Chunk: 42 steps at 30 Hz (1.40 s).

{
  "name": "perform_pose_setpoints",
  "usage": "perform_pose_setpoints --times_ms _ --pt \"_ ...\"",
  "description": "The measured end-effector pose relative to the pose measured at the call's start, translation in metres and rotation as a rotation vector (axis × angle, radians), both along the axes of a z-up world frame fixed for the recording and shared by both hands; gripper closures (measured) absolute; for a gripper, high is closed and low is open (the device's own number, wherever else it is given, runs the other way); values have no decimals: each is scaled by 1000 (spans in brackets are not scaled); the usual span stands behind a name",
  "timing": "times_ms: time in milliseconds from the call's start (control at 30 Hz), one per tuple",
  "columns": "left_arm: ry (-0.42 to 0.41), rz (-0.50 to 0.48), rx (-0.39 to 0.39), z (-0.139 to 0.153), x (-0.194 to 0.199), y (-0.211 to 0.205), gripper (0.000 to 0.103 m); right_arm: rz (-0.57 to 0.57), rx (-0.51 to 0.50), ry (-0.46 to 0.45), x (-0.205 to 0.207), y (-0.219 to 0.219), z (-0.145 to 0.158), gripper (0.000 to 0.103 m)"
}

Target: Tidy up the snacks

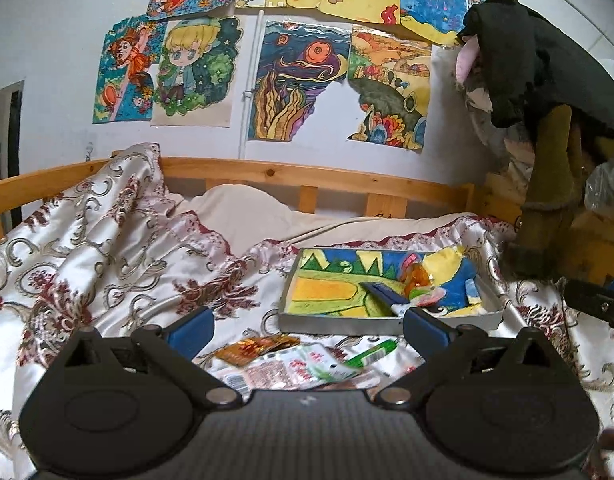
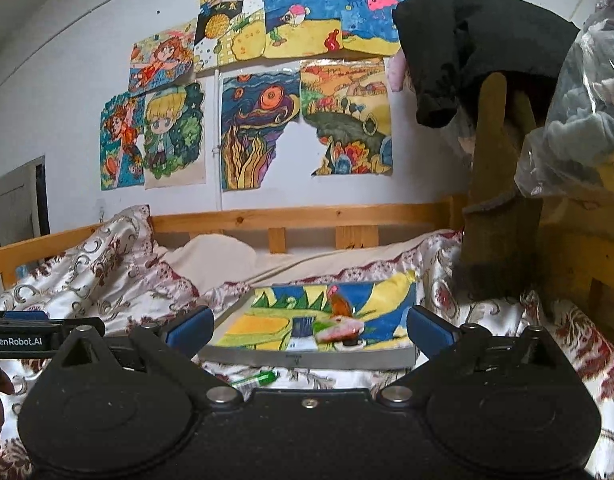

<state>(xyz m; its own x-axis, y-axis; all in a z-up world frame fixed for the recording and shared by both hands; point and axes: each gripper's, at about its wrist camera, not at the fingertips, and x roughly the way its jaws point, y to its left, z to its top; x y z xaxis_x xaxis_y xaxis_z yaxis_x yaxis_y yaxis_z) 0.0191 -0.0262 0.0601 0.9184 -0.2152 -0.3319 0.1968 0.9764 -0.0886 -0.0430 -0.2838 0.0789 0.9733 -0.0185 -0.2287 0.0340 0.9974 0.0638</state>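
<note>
A shallow grey tray lined with a colourful drawing lies on the bed; it also shows in the right wrist view. In it lie an orange snack packet and a pink-green one, also seen in the right wrist view as an orange packet and a pink packet. In front of the tray on the bedspread lie an orange sachet, a pink-white packet and a green stick packet. My left gripper is open above these loose snacks. My right gripper is open, facing the tray.
A patterned satin bedspread covers the bed, bunched at the left. A wooden bed rail runs behind, under a wall of drawings. A wooden post hung with dark clothes and a plastic bag stand at the right.
</note>
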Motion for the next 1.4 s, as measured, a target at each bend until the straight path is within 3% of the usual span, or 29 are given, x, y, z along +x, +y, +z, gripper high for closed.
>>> perform_pose_setpoints --times_ms 633,1400 --pt "187 35 26 -39 -2 11 1 -46 39 225 2 2 -39 1" --pt "226 22 50 -45 1 4 1 -35 50 298 11 4 -53 1"
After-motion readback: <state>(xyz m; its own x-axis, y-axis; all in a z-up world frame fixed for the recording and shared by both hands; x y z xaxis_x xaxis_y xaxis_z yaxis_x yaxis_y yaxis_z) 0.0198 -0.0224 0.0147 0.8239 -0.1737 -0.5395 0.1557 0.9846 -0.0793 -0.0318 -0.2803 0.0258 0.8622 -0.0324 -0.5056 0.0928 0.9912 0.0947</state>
